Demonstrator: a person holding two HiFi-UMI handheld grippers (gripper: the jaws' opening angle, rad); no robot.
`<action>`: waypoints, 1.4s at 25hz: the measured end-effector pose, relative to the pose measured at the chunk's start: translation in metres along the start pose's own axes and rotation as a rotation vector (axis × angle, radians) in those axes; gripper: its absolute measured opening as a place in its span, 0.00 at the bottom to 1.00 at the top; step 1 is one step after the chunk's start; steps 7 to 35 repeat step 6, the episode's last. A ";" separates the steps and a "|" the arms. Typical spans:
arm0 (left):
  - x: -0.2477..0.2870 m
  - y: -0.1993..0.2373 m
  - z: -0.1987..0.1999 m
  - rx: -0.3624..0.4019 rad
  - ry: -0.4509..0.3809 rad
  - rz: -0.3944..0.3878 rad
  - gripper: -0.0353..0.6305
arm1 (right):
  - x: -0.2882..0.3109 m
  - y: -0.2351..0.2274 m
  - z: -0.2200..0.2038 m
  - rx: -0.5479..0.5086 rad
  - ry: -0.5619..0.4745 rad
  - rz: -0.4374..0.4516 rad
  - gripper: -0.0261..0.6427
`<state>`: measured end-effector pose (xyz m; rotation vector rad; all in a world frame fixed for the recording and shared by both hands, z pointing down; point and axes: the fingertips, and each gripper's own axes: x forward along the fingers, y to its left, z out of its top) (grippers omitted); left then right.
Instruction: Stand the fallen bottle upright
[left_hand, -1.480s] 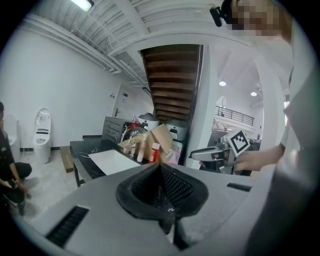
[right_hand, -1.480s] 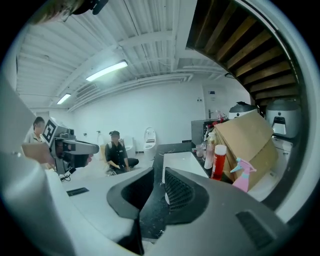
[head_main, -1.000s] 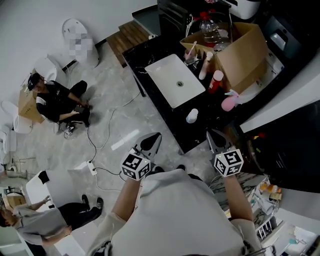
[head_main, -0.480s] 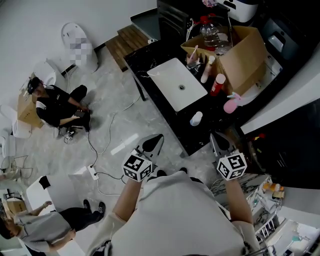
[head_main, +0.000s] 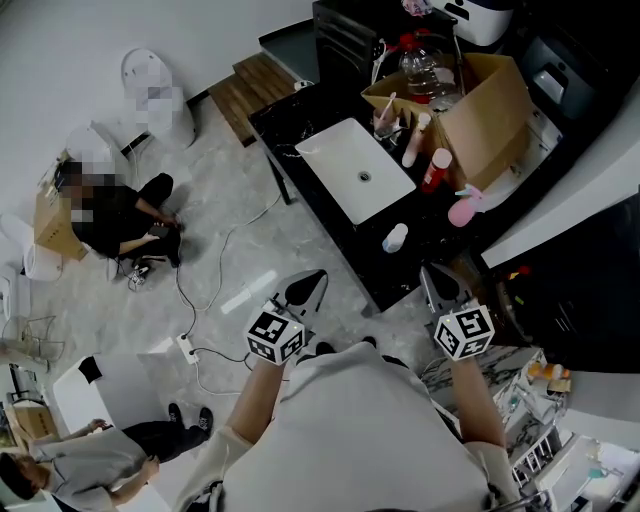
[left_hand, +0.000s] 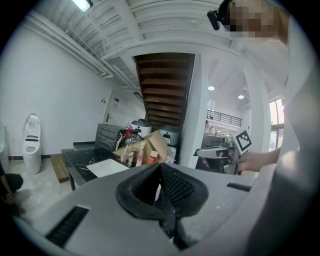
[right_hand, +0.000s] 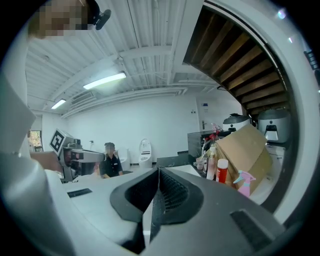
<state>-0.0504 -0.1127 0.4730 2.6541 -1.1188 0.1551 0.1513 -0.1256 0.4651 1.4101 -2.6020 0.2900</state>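
Observation:
A small white bottle (head_main: 395, 238) rests on the black counter (head_main: 330, 225) near its front corner, beside the white sink (head_main: 355, 178). From above I cannot tell whether it stands or lies. My left gripper (head_main: 312, 278) hovers off the counter's front edge, jaws together and empty; in its own view (left_hand: 160, 169) the pads meet. My right gripper (head_main: 430, 272) hangs in front of the counter's right end, also shut and empty (right_hand: 159, 174). Both are well short of the bottle, which the jaws hide in the gripper views.
A cardboard box (head_main: 485, 100) with bottles stands at the counter's back. A red bottle (head_main: 433, 170) and a pink spray bottle (head_main: 462, 208) stand beside it. Cables (head_main: 200, 290) run over the floor at the left, where a seated person (head_main: 120, 215) is.
Almost nothing: both grippers stay shut and empty and have drifted only slightly, and the head view has shifted a little.

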 end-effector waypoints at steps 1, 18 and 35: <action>0.000 0.000 0.000 -0.002 -0.001 0.001 0.07 | 0.000 0.000 0.000 0.000 0.000 0.000 0.09; -0.004 -0.001 -0.001 -0.001 -0.002 0.002 0.07 | 0.000 0.002 0.000 -0.002 0.006 -0.001 0.09; -0.004 -0.001 -0.001 -0.001 -0.002 0.002 0.07 | 0.000 0.002 0.000 -0.002 0.006 -0.001 0.09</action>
